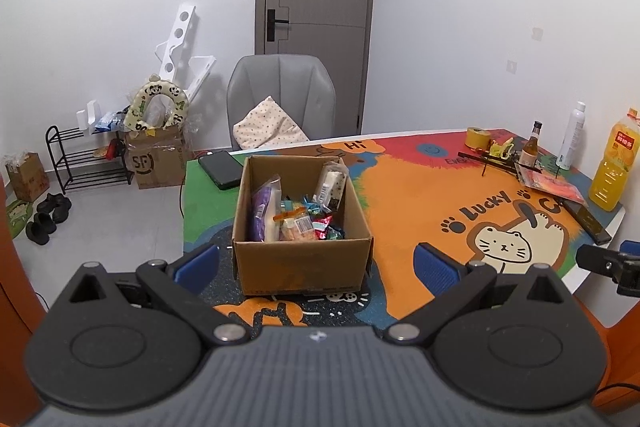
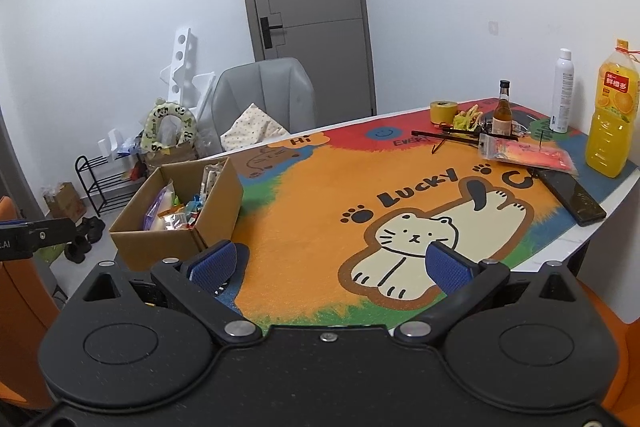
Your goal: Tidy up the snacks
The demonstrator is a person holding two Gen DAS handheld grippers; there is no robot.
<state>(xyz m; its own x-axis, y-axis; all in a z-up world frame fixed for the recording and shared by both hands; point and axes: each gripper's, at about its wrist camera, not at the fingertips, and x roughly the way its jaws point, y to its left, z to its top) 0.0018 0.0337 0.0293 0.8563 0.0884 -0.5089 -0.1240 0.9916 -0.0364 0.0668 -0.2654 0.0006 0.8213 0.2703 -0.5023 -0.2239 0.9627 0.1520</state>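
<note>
An open cardboard box stands on the colourful cat mat, holding several wrapped snacks, among them a purple packet and a white bar leaning at the back. My left gripper is open just in front of the box, its blue pads either side of the box's near wall, holding nothing. In the right wrist view the box sits to the left, and my right gripper is open over the cat drawing, empty. A red snack packet lies far right.
A juice bottle, white spray can, small brown bottle, tape roll and black phone crowd the mat's far right. A dark tablet lies behind the box. A grey chair stands beyond the table.
</note>
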